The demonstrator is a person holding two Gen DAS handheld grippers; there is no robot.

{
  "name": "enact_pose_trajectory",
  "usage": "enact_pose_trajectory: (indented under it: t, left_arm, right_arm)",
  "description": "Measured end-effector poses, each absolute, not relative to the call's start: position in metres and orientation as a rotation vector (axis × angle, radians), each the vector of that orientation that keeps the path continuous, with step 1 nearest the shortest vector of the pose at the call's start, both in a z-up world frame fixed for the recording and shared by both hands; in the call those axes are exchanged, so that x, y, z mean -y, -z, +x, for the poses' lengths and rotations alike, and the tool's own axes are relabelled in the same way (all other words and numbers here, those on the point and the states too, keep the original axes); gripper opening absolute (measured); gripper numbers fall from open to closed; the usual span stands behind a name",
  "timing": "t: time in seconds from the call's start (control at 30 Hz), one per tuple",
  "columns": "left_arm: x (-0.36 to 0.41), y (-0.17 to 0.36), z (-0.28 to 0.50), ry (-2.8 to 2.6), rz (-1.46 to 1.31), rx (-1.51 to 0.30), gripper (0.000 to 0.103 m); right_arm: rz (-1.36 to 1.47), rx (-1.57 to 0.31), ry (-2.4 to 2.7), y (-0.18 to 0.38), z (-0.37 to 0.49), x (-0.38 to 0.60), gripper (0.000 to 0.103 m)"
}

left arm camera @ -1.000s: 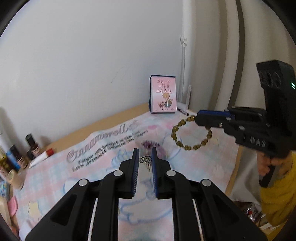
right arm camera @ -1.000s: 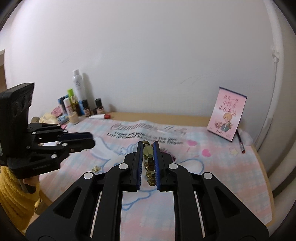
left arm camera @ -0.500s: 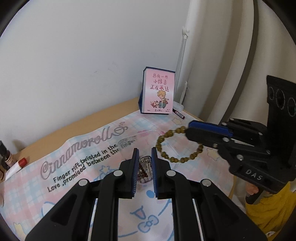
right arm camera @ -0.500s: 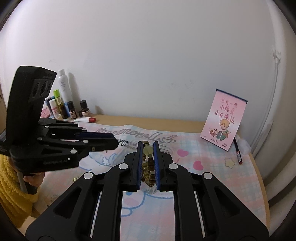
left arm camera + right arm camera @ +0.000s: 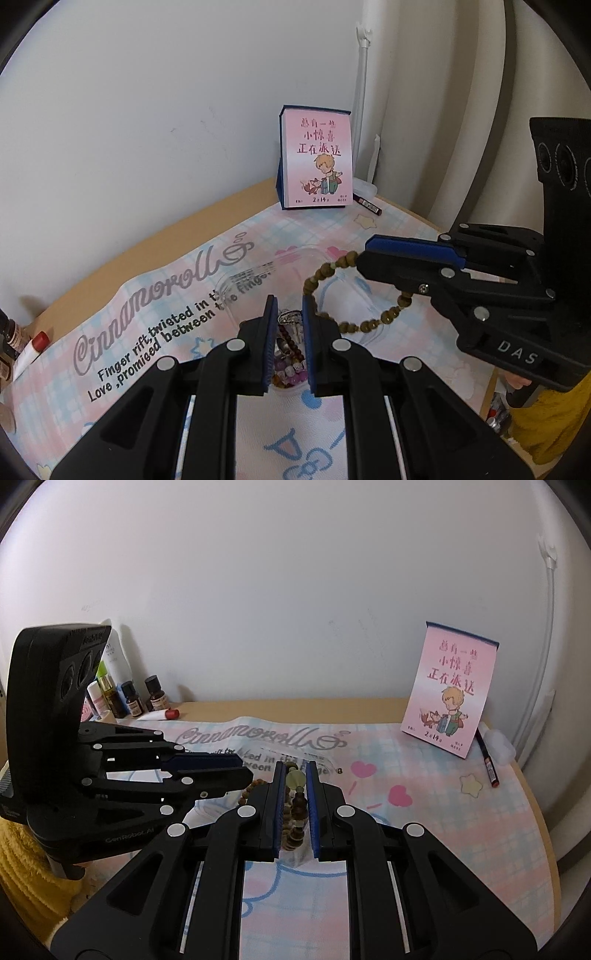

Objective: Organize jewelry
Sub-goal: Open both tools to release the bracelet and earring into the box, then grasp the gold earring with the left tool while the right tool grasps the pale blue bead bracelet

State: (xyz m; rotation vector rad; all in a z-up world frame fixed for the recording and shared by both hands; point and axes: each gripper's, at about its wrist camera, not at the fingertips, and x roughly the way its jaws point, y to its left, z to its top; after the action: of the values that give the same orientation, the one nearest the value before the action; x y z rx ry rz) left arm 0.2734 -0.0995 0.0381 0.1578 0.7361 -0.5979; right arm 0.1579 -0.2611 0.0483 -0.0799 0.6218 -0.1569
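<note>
A brown bead bracelet (image 5: pixel 334 291) is pinched in the right tongs (image 5: pixel 293 805) above a clear jewelry box (image 5: pixel 295 280), while a small trinket (image 5: pixel 290 318) is held between the narrowly parted left tongs (image 5: pixel 287 343).

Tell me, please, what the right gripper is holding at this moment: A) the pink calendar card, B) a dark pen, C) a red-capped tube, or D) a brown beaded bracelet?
D: the right gripper is closed on the brown beaded bracelet, whose loop hangs from its fingers above the clear box in the left wrist view.
</note>
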Motion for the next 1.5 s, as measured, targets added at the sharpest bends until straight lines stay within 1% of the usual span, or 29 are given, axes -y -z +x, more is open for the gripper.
enact_pose_trajectory:
  t: [0.33, 0.4, 0.43, 0.47, 0.57, 0.6, 0.63, 0.67, 0.7, 0.8, 0.83, 0.87, 0.93, 1.1, 1.23, 1.5]
  left_arm:
    - [0.106, -0.033, 0.277, 0.594, 0.186, -0.740, 0.014]
    - [0.107, -0.032, 0.278, 0.589, 0.192, -0.743, 0.018]
    - [0.107, -0.031, 0.278, 0.589, 0.195, -0.743, 0.025]
    - [0.108, -0.031, 0.278, 0.585, 0.198, -0.740, 0.030]
    - [0.108, -0.030, 0.277, 0.585, 0.204, -0.732, 0.030]
    - [0.108, -0.031, 0.277, 0.586, 0.205, -0.730, 0.030]
    - [0.107, -0.031, 0.277, 0.586, 0.202, -0.727, 0.030]
    - [0.107, -0.032, 0.277, 0.589, 0.195, -0.726, 0.030]
    - [0.106, -0.033, 0.277, 0.591, 0.187, -0.726, 0.030]
    - [0.101, -0.039, 0.275, 0.598, 0.165, -0.717, 0.031]
    - [0.099, -0.041, 0.274, 0.597, 0.160, -0.712, 0.032]
    - [0.095, -0.045, 0.272, 0.594, 0.154, -0.705, 0.036]
    - [0.086, -0.051, 0.267, 0.585, 0.144, -0.689, 0.041]
    - [0.061, -0.053, 0.252, 0.526, 0.158, -0.688, 0.042]
    - [0.038, -0.043, 0.239, 0.468, 0.141, -0.727, 0.042]
    - [0.003, -0.008, 0.208, 0.386, 0.155, -0.819, 0.042]
  right_arm:
    - [-0.029, -0.664, 0.138, -0.036, 0.166, 0.271, 0.011]
    - [-0.026, -0.666, 0.141, -0.036, 0.166, 0.271, 0.011]
    - [-0.028, -0.666, 0.143, -0.036, 0.166, 0.270, 0.012]
    - [-0.030, -0.664, 0.148, -0.036, 0.165, 0.270, 0.012]
    - [-0.024, -0.654, 0.148, -0.039, 0.162, 0.269, 0.013]
    - [-0.022, -0.650, 0.148, -0.040, 0.161, 0.269, 0.015]
    - [-0.019, -0.641, 0.147, -0.042, 0.159, 0.268, 0.023]
    - [-0.017, -0.634, 0.146, -0.044, 0.157, 0.268, 0.027]
    - [-0.019, -0.623, 0.151, -0.047, 0.156, 0.268, 0.028]
    - [-0.014, -0.603, 0.159, -0.054, 0.150, 0.267, 0.028]
    - [-0.009, -0.597, 0.158, -0.057, 0.148, 0.267, 0.029]
    - [-0.010, -0.596, 0.153, -0.059, 0.145, 0.265, 0.029]
    - [-0.015, -0.597, 0.151, -0.061, 0.141, 0.263, 0.029]
    - [-0.021, -0.606, 0.108, -0.059, 0.126, 0.245, 0.030]
    - [-0.027, -0.630, 0.052, -0.051, 0.120, 0.225, 0.030]
    - [-0.065, -0.737, -0.064, -0.015, 0.112, 0.179, 0.030]
